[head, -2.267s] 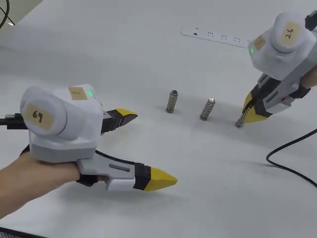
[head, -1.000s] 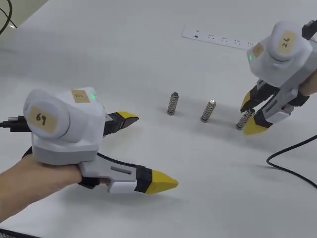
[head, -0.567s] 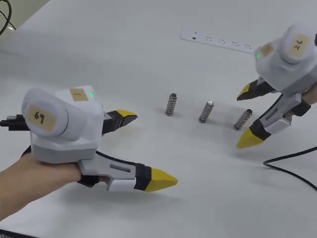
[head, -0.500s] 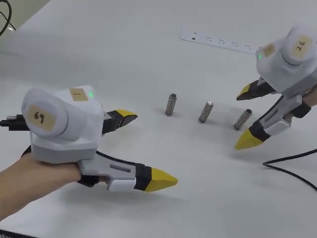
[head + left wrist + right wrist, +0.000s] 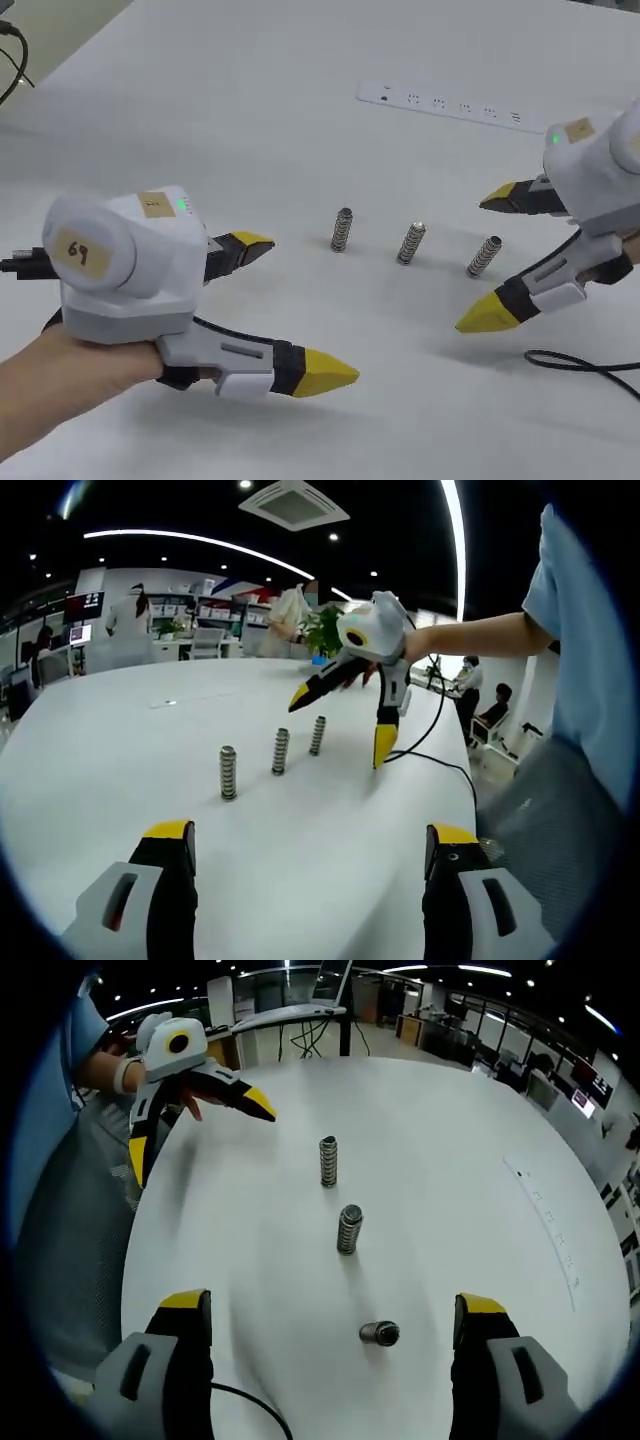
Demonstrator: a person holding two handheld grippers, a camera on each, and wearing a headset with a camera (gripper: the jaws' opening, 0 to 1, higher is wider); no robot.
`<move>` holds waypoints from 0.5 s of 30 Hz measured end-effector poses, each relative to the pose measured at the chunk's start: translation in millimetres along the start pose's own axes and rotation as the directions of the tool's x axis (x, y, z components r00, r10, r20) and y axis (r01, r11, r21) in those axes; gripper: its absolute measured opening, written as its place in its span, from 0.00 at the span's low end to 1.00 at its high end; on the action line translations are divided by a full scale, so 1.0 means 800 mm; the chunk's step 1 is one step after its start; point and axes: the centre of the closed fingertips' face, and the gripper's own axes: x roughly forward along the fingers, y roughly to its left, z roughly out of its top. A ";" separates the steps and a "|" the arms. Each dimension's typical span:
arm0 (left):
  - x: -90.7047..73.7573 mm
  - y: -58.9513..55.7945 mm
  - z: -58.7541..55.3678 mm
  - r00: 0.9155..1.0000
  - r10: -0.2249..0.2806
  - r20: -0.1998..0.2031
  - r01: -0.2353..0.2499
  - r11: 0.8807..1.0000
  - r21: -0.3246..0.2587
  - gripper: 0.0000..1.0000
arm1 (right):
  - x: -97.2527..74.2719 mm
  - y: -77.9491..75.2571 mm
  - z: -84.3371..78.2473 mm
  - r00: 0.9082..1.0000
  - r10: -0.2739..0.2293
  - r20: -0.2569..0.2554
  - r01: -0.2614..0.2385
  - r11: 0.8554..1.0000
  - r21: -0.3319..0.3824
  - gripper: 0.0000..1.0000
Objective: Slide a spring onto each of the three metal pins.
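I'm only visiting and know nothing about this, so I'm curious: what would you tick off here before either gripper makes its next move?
1. Left spring in the head view stands upright: ok.
2. Middle spring stands upright: ok.
3. Right spring stands upright: ok.
4. Each spring pushed fully down over its pin: cannot tell, the pins are hidden inside the coils.
5. Left gripper open and holding nothing: ok.
6. Right gripper open, holding nothing, apart from the right spring: ok.
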 end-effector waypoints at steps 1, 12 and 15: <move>-0.001 0.000 0.000 1.000 0.001 -0.001 -0.001 1.000 0.000 0.93 | -0.002 0.001 -0.001 1.000 -0.009 0.008 0.009 1.000 0.013 1.00; -0.013 -0.004 0.009 1.000 0.016 0.002 -0.016 1.000 0.006 0.93 | -0.039 0.034 -0.023 0.986 -0.121 0.114 0.098 0.977 0.189 1.00; -0.016 -0.007 0.012 1.000 0.017 0.001 -0.017 1.000 0.010 0.93 | -0.050 0.043 -0.029 0.979 -0.150 0.137 0.117 0.967 0.226 0.99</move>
